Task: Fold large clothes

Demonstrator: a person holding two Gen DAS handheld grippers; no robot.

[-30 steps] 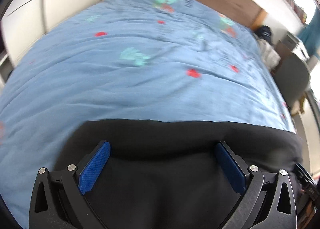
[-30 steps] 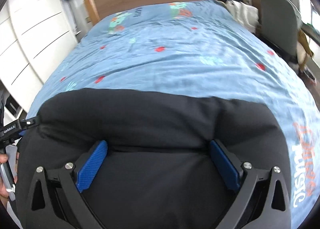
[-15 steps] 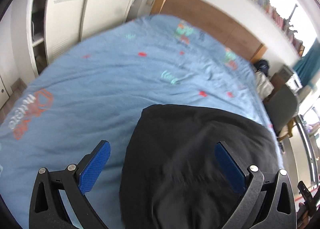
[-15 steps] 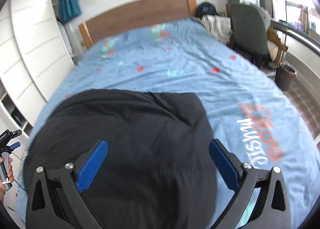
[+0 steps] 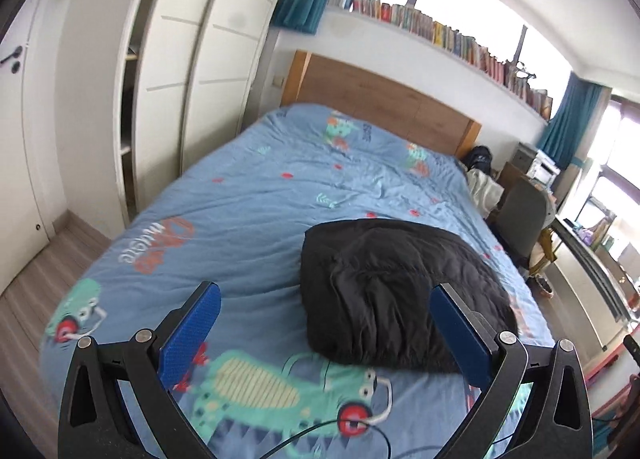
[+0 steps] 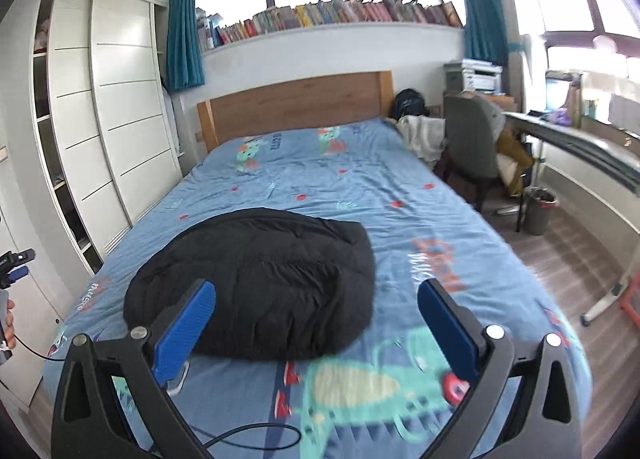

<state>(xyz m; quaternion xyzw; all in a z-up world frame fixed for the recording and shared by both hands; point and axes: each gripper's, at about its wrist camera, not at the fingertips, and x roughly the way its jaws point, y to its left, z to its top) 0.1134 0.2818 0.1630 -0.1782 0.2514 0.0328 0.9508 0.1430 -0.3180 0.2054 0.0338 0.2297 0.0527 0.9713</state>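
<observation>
Both grippers now pulled back from black padded garment (image 5: 396, 291), folded bundle on blue printed bedcover (image 5: 248, 211). Left gripper (image 5: 326, 329) and right gripper (image 6: 316, 323) fingers apart, empty. Fold likely complete.

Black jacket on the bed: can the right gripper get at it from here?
Probably yes. The right gripper is open and empty, and the black jacket lies folded on the bedspread just ahead of it with nothing between them.
</observation>
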